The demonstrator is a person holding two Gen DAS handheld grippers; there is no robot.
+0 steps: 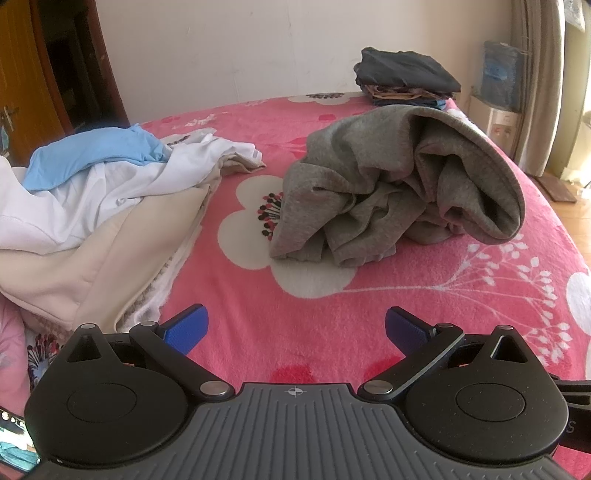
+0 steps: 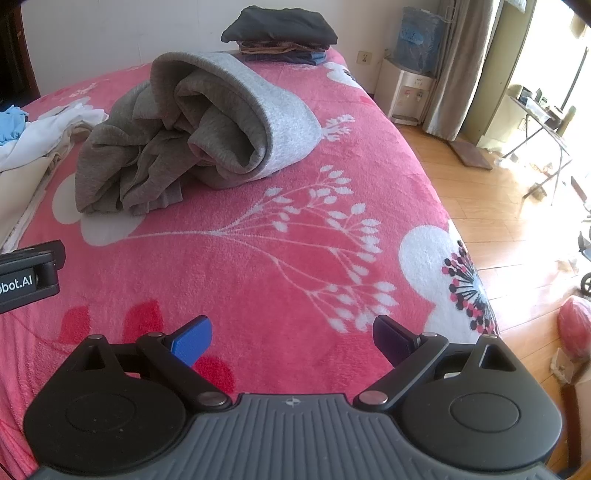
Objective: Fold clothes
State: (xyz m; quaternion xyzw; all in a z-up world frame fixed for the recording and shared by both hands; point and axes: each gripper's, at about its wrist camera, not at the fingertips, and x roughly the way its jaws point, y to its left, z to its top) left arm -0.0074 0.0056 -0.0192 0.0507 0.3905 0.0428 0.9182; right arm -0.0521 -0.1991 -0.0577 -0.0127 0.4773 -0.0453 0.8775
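A crumpled grey garment (image 1: pixel 391 184) (image 2: pixel 192 136) lies bunched in the middle of the pink flowered bed (image 1: pixel 332 321) (image 2: pixel 295 229). My left gripper (image 1: pixel 295 328) hovers over the blanket well short of the garment, open, with nothing between its blue pads. My right gripper (image 2: pixel 291 338) is also open and empty, near the bed's front edge, with the garment ahead and to its left. The body of the left gripper (image 2: pixel 26 275) shows at the left edge of the right wrist view.
A heap of white, cream and light blue clothes (image 1: pixel 92 206) lies at the left of the bed. A folded stack of dark clothes (image 1: pixel 404 75) (image 2: pixel 282 31) sits at the far end. A water dispenser (image 2: pixel 410 74), curtain and wooden floor (image 2: pixel 498 229) lie to the right.
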